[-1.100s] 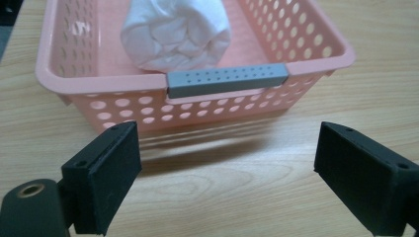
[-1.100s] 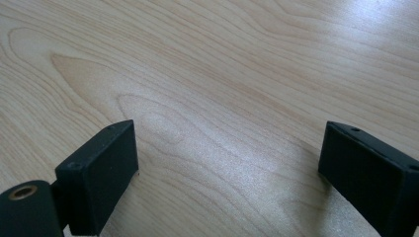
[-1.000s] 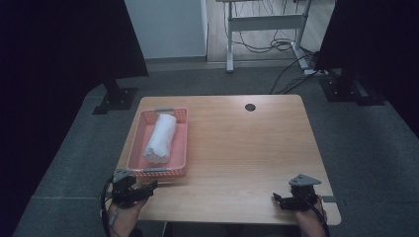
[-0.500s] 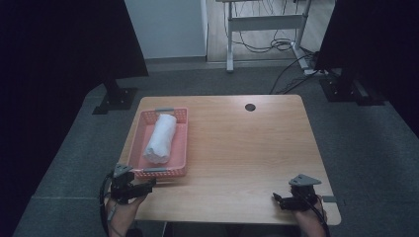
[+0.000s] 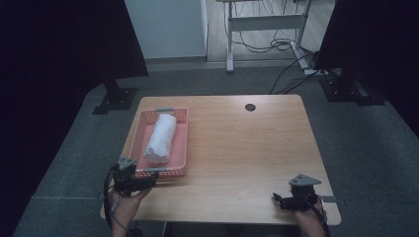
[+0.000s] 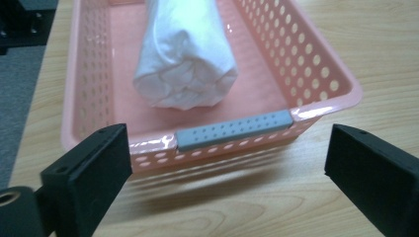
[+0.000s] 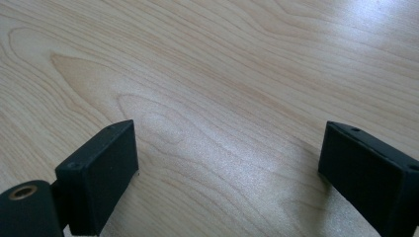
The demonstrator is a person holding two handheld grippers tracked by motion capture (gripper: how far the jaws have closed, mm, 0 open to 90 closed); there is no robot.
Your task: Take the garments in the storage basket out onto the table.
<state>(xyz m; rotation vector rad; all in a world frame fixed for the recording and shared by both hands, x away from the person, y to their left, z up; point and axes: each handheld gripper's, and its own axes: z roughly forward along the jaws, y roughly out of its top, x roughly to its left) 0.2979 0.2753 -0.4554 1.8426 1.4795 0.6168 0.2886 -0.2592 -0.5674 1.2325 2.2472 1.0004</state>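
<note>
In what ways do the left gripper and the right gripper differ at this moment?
The left gripper faces the pink basket holding a rolled white towel; the right gripper faces bare table. The left sits at the basket's near end; the right rests near the table's front right corner. Both stand open and hold nothing; the left jaws have just been opening.

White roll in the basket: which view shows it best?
The left gripper view: the roll is close, with its coiled end layers clear. The high view shows its whole length, small, inside the pink basket.
</note>
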